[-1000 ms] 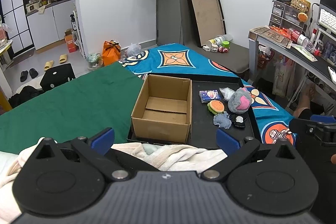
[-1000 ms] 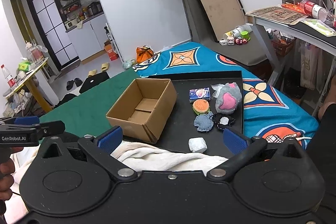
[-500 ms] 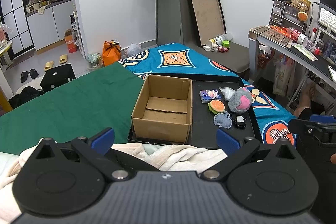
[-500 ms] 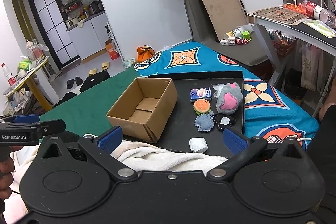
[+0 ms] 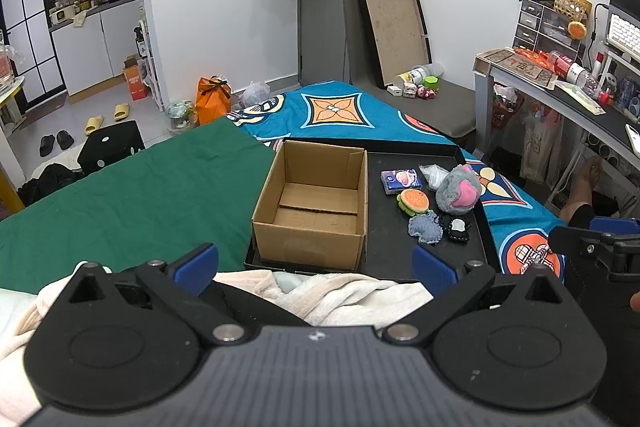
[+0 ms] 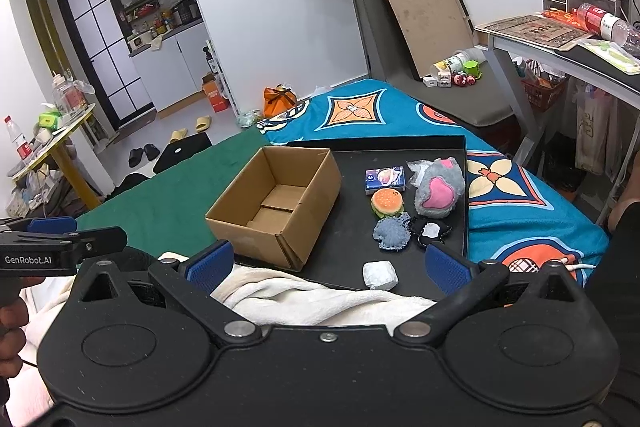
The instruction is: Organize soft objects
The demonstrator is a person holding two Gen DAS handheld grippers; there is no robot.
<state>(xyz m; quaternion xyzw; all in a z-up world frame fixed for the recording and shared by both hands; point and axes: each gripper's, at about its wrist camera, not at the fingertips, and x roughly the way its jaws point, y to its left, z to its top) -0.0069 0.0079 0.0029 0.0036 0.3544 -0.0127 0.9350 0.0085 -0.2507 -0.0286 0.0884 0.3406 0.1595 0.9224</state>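
Both claws, the left claw (image 5: 314,263) and right claw (image 6: 326,263), stay spread wide and empty near the black tray (image 6: 352,247), unchanged, so the burger plush (image 6: 387,202) and grey-pink plush (image 6: 439,194) remain right of the open cardboard box (image 6: 276,211), unsorted.

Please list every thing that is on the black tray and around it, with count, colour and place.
open cardboard box: 1, brown, empty, left part of tray
shallow black tray: 1, on the bed
small tissue pack: 1, blue-purple, right of box
plush burger: 1, orange-green, near the pack
round plush toy: 1, grey with pink, tray's right side
knitted pad: 1, blue-grey, nearer than burger
soft black piece: 1, white centre, beside pad
crumpled lump: 1, white, tray's near edge
fleece blanket: 1, cream, nearest
left claw: open
right claw: open
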